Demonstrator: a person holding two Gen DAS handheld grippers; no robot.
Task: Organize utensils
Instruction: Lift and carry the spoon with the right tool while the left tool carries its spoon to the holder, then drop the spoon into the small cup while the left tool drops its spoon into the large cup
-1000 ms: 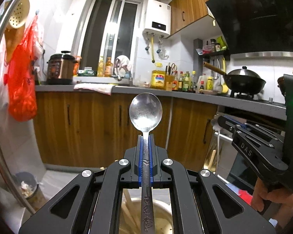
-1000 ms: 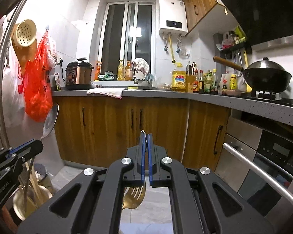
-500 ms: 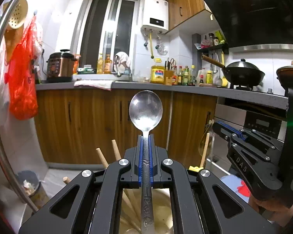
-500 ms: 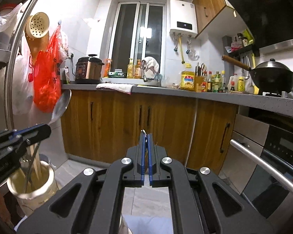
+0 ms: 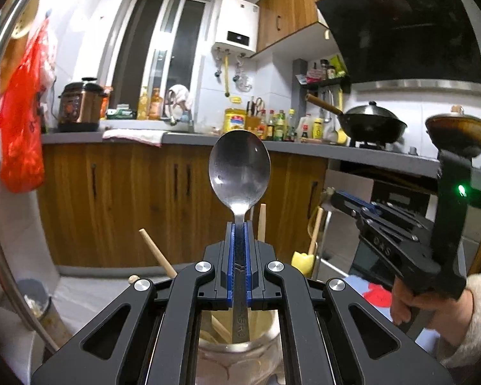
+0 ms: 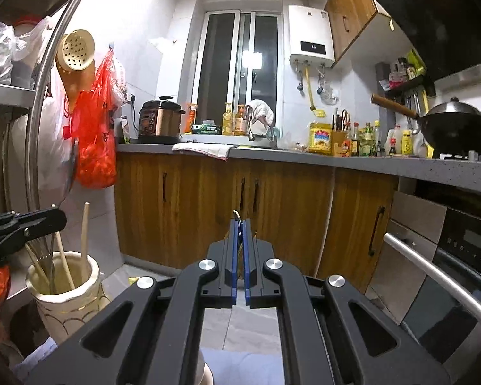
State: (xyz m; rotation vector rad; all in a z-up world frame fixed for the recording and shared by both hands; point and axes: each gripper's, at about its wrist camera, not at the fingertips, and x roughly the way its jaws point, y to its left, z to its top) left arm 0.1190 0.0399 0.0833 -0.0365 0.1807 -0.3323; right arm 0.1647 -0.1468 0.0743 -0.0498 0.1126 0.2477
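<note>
Left gripper [image 5: 239,224] clamped tight on a steel spoon [image 5: 239,173]: handle pinched between the blue pads, bowl up and upright, handle end hanging down over the mouth of a cream ceramic utensil holder [image 5: 240,349] directly below the jaws. Wooden chopsticks [image 5: 158,253] stick up out of that holder on either side of the spoon. Right gripper [image 6: 239,224] also pinched nearly closed on something thin; only a small metal tip [image 6: 237,214] shows above the pads, can't tell from that view what it is. Left view shows the right gripper from the side, held by a hand [image 5: 433,304] in a fuzzy sleeve, with a gold-coloured handle [image 5: 316,227] hanging below its jaws. Right view shows the holder [image 6: 67,292] at near left with chopsticks in it and the left gripper's tip above it.
</note>
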